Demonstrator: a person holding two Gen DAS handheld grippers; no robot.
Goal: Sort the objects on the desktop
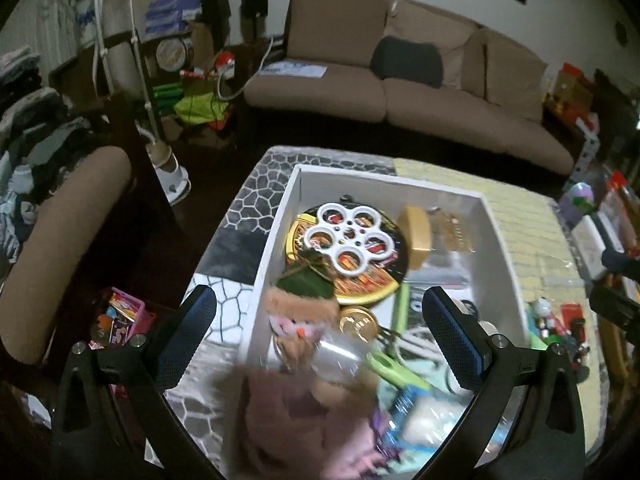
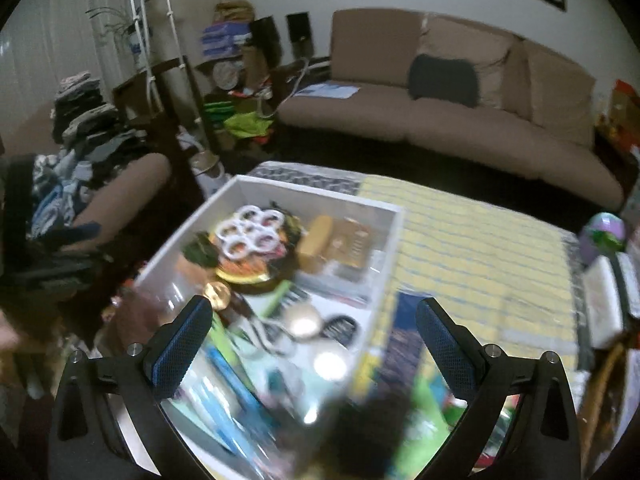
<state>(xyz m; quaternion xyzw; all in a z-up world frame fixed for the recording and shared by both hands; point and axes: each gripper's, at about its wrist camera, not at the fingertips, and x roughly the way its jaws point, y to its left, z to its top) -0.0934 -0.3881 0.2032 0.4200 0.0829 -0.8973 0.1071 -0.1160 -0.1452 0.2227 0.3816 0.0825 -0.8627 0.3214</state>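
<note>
A white box (image 1: 296, 184) on the low table holds many small things: a white ring-shaped plastic piece (image 1: 350, 238) on a round patterned tin, a yellow block (image 1: 418, 236), a gold lid (image 1: 358, 322), furry pink-brown items (image 1: 298, 312). My left gripper (image 1: 320, 340) is open and empty above the box's near end. In the right wrist view the same box (image 2: 394, 210) lies left of centre. My right gripper (image 2: 314, 344) is open and empty over the box's near right corner. The near objects are blurred.
A yellow checked cloth (image 2: 480, 248) covers the table right of the box. Small toys (image 1: 560, 320) lie by the box's right side. A brown sofa (image 1: 400, 92) stands behind the table and an armchair (image 1: 60, 248) to the left. Clutter sits on the floor (image 1: 120, 316).
</note>
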